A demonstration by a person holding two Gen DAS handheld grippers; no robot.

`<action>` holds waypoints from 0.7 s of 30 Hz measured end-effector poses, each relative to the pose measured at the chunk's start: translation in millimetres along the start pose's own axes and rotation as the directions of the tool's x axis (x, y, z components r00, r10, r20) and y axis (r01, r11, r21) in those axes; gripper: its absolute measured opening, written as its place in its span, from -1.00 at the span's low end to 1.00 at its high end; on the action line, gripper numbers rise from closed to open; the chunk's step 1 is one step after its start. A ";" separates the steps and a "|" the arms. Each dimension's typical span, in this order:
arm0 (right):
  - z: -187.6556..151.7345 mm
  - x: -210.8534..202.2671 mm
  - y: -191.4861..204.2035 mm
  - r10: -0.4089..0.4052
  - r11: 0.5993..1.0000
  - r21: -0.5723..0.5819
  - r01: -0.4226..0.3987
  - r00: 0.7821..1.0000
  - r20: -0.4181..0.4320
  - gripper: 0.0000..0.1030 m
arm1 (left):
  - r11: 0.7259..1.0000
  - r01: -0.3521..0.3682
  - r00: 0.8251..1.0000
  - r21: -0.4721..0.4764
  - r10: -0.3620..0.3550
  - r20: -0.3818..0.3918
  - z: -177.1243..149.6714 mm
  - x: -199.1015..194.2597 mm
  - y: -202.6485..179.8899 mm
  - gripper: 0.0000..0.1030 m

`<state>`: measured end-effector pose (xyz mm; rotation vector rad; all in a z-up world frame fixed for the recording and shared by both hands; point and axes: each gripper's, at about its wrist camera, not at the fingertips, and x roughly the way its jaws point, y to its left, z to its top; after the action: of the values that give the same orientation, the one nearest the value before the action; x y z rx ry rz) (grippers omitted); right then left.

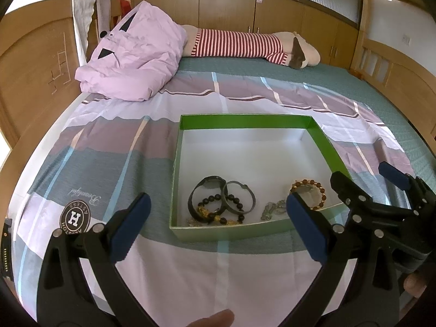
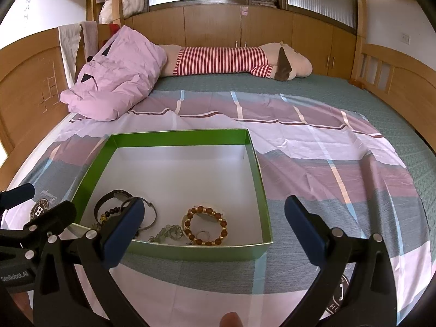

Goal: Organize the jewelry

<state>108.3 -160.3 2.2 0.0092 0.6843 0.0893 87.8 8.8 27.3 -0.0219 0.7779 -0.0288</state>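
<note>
A green box (image 1: 246, 121) (image 2: 179, 137) with a white floor lies on the bed sheet. Along its near side rest a black watch (image 1: 208, 184) (image 2: 114, 196), a grey bangle (image 1: 239, 197), a black and gold bead bracelet (image 1: 218, 211), a brown bead bracelet (image 1: 309, 194) (image 2: 205, 226) and a small silvery chain piece (image 1: 272, 209) (image 2: 166, 233). My left gripper (image 1: 218, 229) hovers open in front of the box. My right gripper (image 2: 215, 231) is open too, just before the box's near wall. Neither holds anything. The right gripper's body (image 1: 392, 204) shows at the right of the left wrist view.
A crumpled pink duvet (image 1: 130, 57) and a striped plush toy (image 1: 245, 45) lie at the far side of the bed. Wooden bed frames (image 1: 32, 62) and cabinets (image 2: 267, 27) surround it. A fingertip (image 1: 215, 318) shows at the bottom edge.
</note>
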 end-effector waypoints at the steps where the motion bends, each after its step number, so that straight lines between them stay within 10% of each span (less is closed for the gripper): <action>1: 0.0 0.0 -0.1 0.002 1.000 0.001 -0.002 1.000 0.000 0.97 | 1.000 0.001 1.000 0.001 -0.001 -0.001 -0.2 0.2 -0.5 0.96; 21: -1.6 0.5 1.4 0.000 1.000 -0.003 0.000 1.000 0.000 0.97 | 1.000 0.004 1.000 -0.003 -0.004 -0.006 -1.5 0.7 -3.8 0.96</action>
<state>107.6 -158.9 0.6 0.0063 0.6846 0.0905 87.2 5.0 25.9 -0.0264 0.7842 -0.0314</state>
